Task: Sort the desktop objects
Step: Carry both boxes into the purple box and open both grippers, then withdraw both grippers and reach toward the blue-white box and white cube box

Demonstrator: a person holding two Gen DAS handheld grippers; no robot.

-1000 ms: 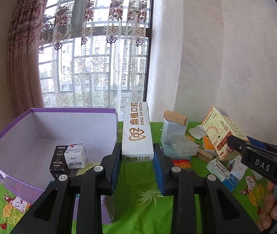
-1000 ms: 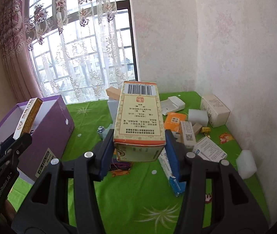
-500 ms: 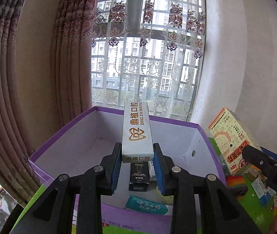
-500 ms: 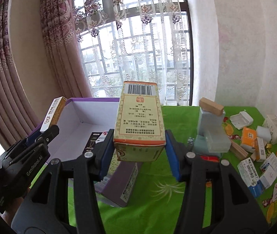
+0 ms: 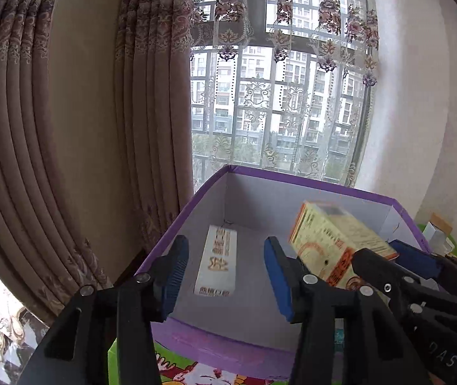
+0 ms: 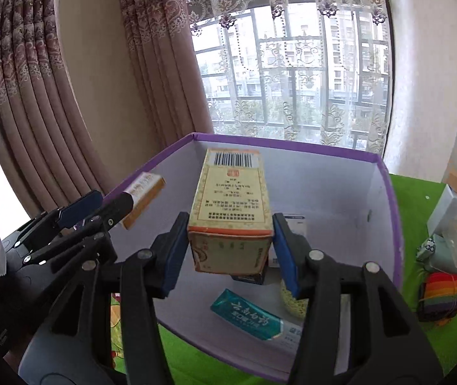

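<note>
Cardboard carton (image 5: pixel 217 261) dropped (left tool (image 5: pixel 225 277) opening).

You can read "DAS" on the black right gripper (image 5: pixel 398 258) at your near right; print on the yellow carton (image 6: pixel 230 208) and teal pack (image 6: pixel 246 314) stays illegible.

Daylight poured in through the window (image 5: pixel 279 102) ahead of me, bright enough to wash out the towers beyond the lace. The curtain (image 5: pixel 67 128) to one side sat in soft shade. Inside the purple box (image 6: pixel 340 192) the white walls glowed evenly, with hardly a shadow. My falling white box (image 5: pixel 217 258) smeared with motion blur, as did the yellow carton (image 5: pixel 331 243). The fisheye bowed every straight line, and the corners of both views went black.
</note>
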